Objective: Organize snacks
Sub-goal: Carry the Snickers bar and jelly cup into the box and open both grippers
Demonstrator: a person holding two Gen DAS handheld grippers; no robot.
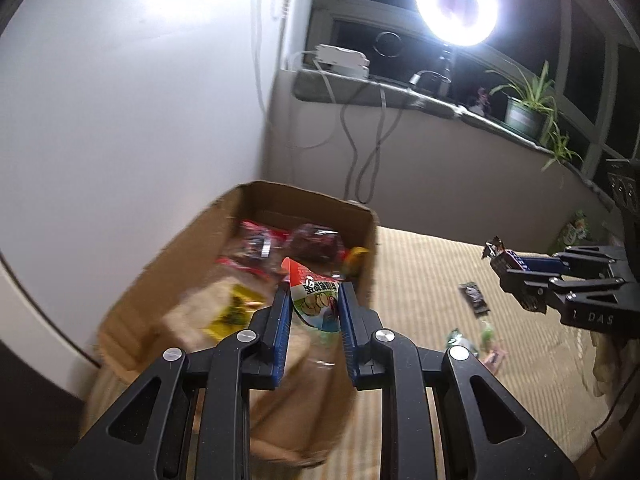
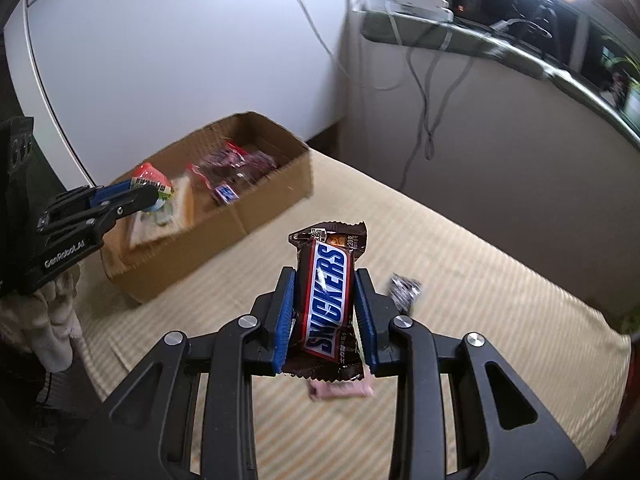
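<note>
My left gripper (image 1: 314,300) is shut on a red, white and green snack packet (image 1: 314,298) and holds it above the open cardboard box (image 1: 366,248); it also shows in the right wrist view (image 2: 150,196) with the packet (image 2: 154,178) over the box (image 2: 276,188). The box holds several snacks. My right gripper (image 2: 325,280) is shut on a Snickers bar (image 2: 326,300) above the beige striped mat, to the right of the box. It shows in the left wrist view (image 1: 506,268) with the bar end (image 1: 496,250) sticking out.
Loose snacks lie on the mat (image 1: 424,272): a dark wrapper (image 1: 474,298), small green and pink ones (image 1: 476,342), a foil candy (image 2: 405,289), a pink packet (image 2: 340,390). A white wall stands behind the box. Cables hang from the windowsill (image 1: 360,88), with a ring light (image 1: 456,0).
</note>
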